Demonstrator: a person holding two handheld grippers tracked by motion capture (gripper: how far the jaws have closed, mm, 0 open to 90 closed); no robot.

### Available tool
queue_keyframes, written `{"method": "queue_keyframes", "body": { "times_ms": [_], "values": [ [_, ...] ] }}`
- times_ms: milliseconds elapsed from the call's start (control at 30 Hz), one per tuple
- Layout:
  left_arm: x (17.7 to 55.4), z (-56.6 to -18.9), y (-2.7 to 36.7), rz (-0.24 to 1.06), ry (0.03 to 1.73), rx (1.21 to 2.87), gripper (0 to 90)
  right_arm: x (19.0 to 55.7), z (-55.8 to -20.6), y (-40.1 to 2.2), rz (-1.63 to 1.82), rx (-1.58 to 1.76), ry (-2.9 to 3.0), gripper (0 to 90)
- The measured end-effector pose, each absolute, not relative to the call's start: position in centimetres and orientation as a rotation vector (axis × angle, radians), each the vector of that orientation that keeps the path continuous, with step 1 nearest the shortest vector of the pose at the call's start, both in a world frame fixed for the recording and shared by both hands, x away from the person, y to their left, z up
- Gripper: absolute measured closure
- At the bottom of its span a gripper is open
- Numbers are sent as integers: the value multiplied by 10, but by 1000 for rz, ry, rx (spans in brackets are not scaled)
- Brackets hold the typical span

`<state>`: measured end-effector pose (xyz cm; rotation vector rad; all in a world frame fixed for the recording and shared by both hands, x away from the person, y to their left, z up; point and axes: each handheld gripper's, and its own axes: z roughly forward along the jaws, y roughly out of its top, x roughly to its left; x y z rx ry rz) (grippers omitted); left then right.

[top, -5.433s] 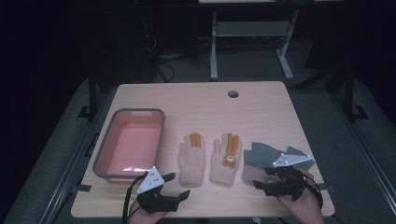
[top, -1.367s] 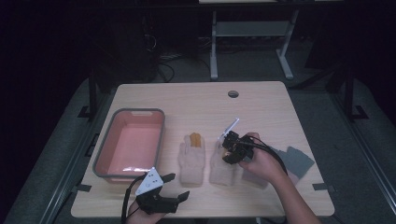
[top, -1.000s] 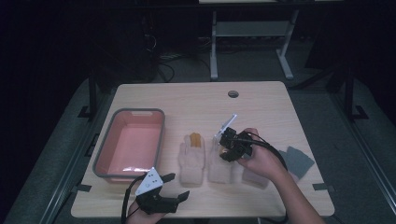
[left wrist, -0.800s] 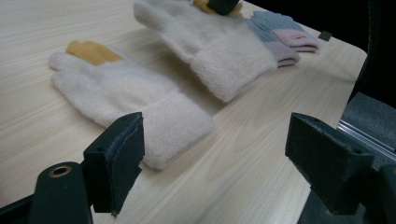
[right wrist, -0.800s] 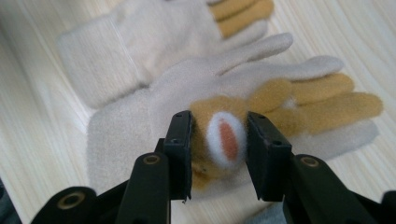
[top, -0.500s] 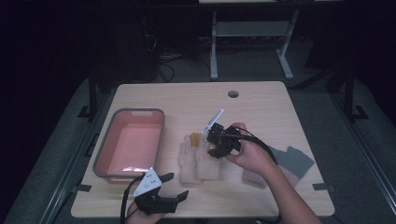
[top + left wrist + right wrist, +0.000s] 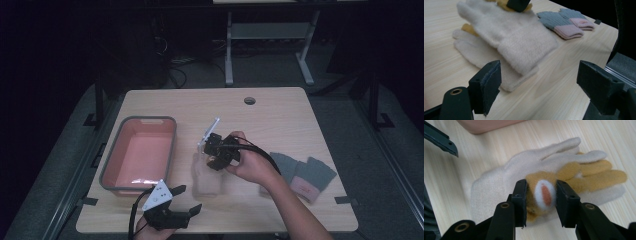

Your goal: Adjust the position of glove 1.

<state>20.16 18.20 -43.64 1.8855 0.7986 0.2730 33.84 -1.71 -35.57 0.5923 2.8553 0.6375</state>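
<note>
My right gripper (image 7: 541, 195), clamped on the cream glove (image 7: 534, 192), has carried it leftward over its twin (image 7: 474, 53), closer to the pink bin (image 7: 138, 152). My left gripper (image 7: 539, 87) waits, jaws spread and holding nothing, at the table's near edge.

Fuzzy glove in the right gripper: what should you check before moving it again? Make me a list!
1. Right gripper shut on the lifted cream glove, pinching its yellow-brown patch: ok.
2. Glove fully off the table: cannot tell; in the left gripper view it drapes over the second cream glove.
3. Second glove not caught in the grip: cannot tell.
4. Pink bin has open space inside: ok.
5. Left gripper open, resting near the table's front edge, out of the way: ok.
6. Grey-and-pink gloves lying apart at the right: ok.
</note>
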Motion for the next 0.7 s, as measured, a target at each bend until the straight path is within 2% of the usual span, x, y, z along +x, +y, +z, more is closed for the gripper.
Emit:
{"method": "queue_keyframes", "body": {
  "times_ms": [333,633,700],
  "values": [
    [202,-436,182,268,800,1886,199,346,-369,0,615,587,2893,631],
    [201,-437,181,264,796,1889,200,356,-400,-1,578,653,2932,603],
    [201,-437,181,265,797,1894,200,357,-407,-3,570,665,2947,575]
  ]
}}
